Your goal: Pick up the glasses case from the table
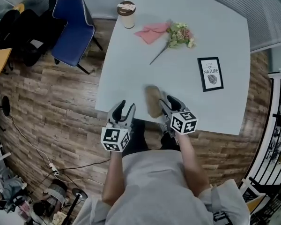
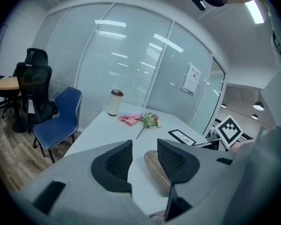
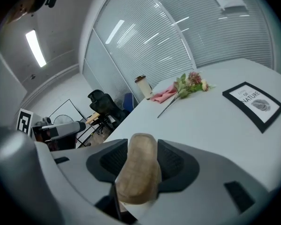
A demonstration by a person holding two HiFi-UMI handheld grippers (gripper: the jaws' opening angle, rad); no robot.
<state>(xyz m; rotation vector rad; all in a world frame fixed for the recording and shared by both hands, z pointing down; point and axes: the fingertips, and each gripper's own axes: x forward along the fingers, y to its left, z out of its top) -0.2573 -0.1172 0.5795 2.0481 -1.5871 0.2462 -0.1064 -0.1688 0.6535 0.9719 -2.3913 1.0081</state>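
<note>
Right gripper (image 3: 141,144) has its jaws spread round the tan glasses case (image 3: 138,172), which lies flat near the white table (image 1: 178,46) edge. Left gripper (image 2: 144,144) jaws are apart, nothing in them.

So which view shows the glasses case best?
The right gripper view: the glasses case fills the middle, between the jaws. The head view shows it small and blurred at the table edge; the left gripper view shows part, behind a jaw.
</note>
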